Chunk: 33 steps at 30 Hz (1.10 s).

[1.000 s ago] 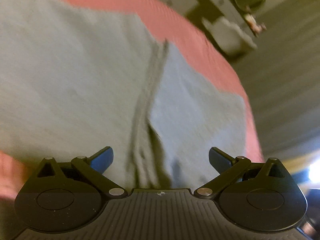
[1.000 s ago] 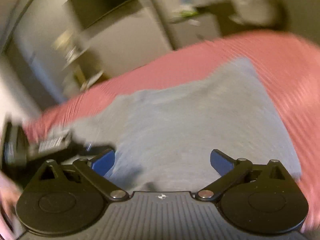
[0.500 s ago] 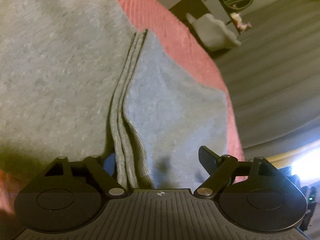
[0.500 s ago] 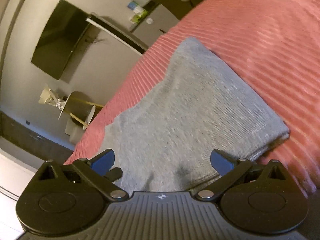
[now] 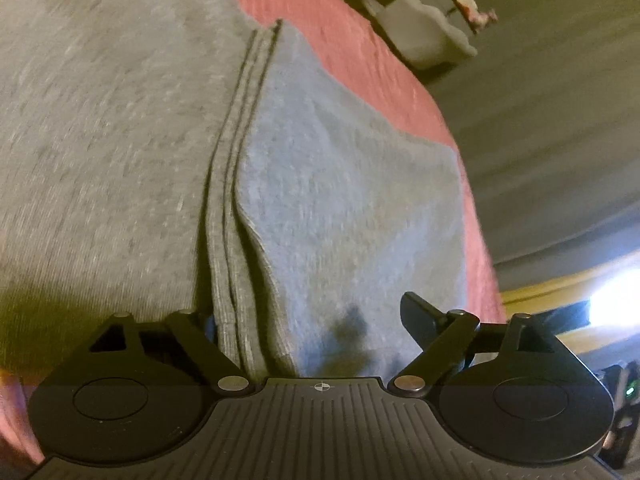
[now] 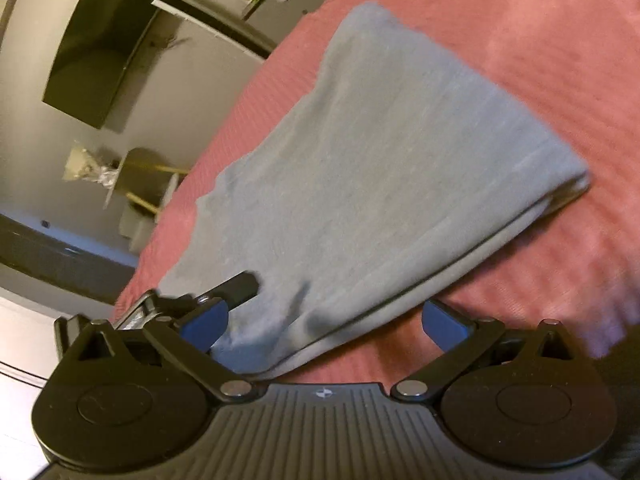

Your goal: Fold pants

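Note:
The grey pants (image 5: 120, 120) lie folded on the pink ribbed bedspread (image 5: 360, 48). In the left wrist view a top layer (image 5: 348, 184) overlaps the lower part, with stacked ribbed edges (image 5: 236, 168) running up the middle. My left gripper (image 5: 308, 316) is open, its fingers on either side of the near end of those edges; the left finger is mostly hidden by cloth. In the right wrist view the pants (image 6: 380, 152) show as a folded stack. My right gripper (image 6: 324, 320) is open over its near corner. The left gripper's finger (image 6: 240, 284) rests on the cloth there.
The bedspread (image 6: 540, 40) reaches right and far. Its edge drops off at the right in the left wrist view, with a pale object (image 5: 424, 36) on the floor beyond. A dark screen (image 6: 96, 52) hangs on the wall, and a round side table (image 6: 136, 176) stands left of the bed.
My left gripper has moved in close over the stacked ribbed edges. My right gripper has swung round and down to the near corner of the folded stack. Both stay open.

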Tool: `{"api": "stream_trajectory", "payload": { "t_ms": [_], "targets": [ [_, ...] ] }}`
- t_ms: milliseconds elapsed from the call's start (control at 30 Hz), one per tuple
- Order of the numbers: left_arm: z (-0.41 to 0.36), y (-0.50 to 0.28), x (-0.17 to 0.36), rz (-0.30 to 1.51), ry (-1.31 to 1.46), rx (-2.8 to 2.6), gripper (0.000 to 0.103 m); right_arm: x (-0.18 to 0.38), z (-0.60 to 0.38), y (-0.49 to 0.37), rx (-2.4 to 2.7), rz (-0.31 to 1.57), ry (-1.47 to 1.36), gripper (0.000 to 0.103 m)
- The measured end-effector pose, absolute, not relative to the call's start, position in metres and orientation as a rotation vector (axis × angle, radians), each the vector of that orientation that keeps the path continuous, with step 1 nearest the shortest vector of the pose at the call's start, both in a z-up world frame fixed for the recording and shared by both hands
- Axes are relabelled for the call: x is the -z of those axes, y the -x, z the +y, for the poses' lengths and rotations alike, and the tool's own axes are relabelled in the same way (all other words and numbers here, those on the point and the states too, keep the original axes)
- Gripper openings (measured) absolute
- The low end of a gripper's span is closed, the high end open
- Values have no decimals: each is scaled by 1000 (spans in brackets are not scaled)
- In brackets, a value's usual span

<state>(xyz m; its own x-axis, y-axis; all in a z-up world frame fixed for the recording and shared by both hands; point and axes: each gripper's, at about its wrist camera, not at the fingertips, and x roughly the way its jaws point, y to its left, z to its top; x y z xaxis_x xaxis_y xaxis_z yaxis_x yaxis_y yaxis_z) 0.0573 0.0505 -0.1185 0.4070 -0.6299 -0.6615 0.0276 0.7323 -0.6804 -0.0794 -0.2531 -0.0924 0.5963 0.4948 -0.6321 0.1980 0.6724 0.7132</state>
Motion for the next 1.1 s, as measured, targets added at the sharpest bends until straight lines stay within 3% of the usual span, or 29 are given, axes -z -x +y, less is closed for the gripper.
{"api": "stream_trajectory", "payload": {
  "t_ms": [67, 167, 233, 333, 600, 700, 833, 1100],
  "targets": [
    [37, -54, 111, 1070, 538, 427, 82, 98, -251, 80, -215, 924, -878, 103],
    [25, -48, 104, 1062, 396, 372, 56, 99, -257, 81, -165, 896, -925, 103],
    [28, -48, 103, 1066, 363, 354, 34, 95, -267, 82, -167, 857, -1008, 103],
    [45, -48, 102, 1075, 413, 353, 25, 84, -281, 82, -111, 810, -1000, 103],
    [53, -44, 101, 1066, 387, 340, 24, 94, -337, 95, 35, 688, -1137, 103],
    [53, -42, 105, 1069, 393, 329, 28, 98, -349, 100, 97, 636, -1155, 103],
    [59, -45, 110, 1073, 438, 320, 32, 116, -344, 85, -1, 707, -1216, 103],
    [68, -40, 108, 1061, 447, 302, 35, 82, -359, 89, 320, 577, -945, 101]
  ]
}}
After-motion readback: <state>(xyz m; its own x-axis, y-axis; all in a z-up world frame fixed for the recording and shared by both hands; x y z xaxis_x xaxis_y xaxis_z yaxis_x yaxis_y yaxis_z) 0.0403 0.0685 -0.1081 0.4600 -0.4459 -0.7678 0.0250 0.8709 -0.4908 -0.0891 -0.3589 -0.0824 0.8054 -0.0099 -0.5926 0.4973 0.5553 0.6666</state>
